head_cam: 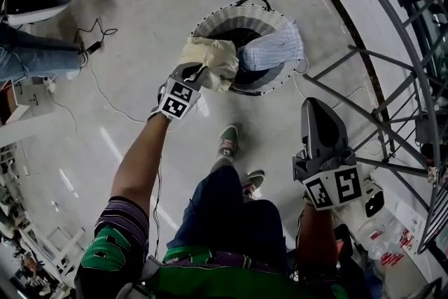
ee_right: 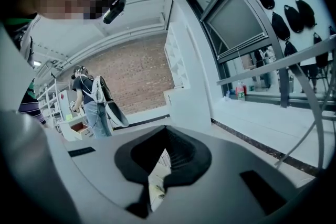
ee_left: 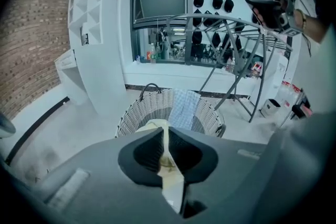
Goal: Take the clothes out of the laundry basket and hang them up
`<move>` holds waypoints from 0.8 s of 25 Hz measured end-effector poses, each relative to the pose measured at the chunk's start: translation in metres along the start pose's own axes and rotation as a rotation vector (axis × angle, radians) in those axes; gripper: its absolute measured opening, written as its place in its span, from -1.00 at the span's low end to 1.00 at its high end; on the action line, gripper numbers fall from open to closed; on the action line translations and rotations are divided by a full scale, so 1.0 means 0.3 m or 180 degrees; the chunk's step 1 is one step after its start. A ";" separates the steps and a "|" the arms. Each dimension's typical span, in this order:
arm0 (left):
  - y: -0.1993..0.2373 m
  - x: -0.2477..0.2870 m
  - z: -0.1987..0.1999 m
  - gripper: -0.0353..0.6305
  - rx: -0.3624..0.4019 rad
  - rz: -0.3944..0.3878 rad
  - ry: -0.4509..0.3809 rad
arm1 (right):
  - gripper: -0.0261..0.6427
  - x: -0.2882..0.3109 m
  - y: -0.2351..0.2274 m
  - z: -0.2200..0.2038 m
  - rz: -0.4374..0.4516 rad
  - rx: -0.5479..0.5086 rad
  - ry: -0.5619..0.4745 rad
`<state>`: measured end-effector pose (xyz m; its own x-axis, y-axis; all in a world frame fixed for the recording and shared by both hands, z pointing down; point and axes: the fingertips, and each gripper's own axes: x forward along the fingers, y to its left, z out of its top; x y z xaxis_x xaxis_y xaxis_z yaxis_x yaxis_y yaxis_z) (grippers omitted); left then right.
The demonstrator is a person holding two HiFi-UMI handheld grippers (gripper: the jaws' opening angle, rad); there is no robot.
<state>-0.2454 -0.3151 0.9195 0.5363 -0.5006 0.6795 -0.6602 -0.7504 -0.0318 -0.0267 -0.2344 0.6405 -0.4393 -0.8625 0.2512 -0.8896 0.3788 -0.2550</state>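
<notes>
Cream cloth sits pinched in my left gripper at the rim of the wicker laundry basket, my right gripper pressed together and idle, so next I'd lift it clear toward the drying rack.

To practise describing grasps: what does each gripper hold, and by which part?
Left gripper: shut on the cream garment, fingers pinching a bunched fold at its edge over the laundry basket's rim. Right gripper: shut, empty.
</notes>
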 end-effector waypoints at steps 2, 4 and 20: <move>-0.026 -0.055 0.070 -0.78 -0.0001 0.0025 -0.0081 | -0.92 -0.050 0.016 0.045 0.0000 0.0000 -0.0033; -0.053 -0.125 0.142 -0.78 0.0006 0.0049 -0.0170 | -0.92 -0.107 0.040 0.093 0.0012 -0.0007 -0.0056; -0.318 -0.686 0.642 -0.78 0.0199 0.0317 -0.0866 | -0.92 -0.648 0.106 0.520 -0.0154 -0.0228 -0.0608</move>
<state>-0.1915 -0.2238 0.6416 0.5973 -0.6642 0.4495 -0.6876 -0.7126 -0.1393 0.0498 -0.1069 0.4379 -0.3702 -0.9257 0.0782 -0.9188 0.3523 -0.1782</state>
